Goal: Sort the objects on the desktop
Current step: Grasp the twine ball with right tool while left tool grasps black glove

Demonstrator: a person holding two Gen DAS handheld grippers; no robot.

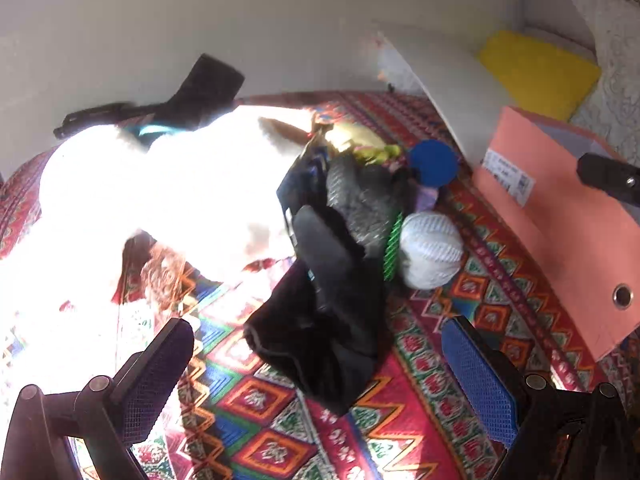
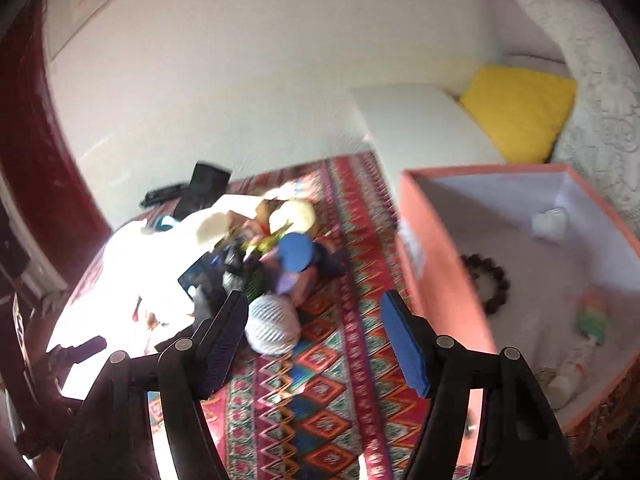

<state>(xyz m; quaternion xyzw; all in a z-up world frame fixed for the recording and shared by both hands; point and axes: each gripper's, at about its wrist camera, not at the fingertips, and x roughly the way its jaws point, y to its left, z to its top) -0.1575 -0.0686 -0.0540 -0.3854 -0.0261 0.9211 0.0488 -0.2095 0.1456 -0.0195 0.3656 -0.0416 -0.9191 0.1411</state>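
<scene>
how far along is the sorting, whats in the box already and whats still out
Started, mostly undone. Done: the pink box already holds a dark bead bracelet and some small items. In hand: nothing; the left gripper and right gripper are both open. Left: the white ball, black cloth and blue-lidded item still lie piled on the patterned cloth.

Left hand-held gripper (image 1: 316, 376) open, blue pads wide apart, empty, low over patterned tabletop (image 1: 420, 412). Directly ahead between the fingers: black cloth (image 1: 320, 332), grey textured item (image 1: 364, 200) behind it. Ahead to the right: white ribbed ball (image 1: 430, 250), blue disc (image 1: 434, 163) beyond. Far right: pink box (image 1: 560, 232). Ahead left: overexposed white glare.
</scene>
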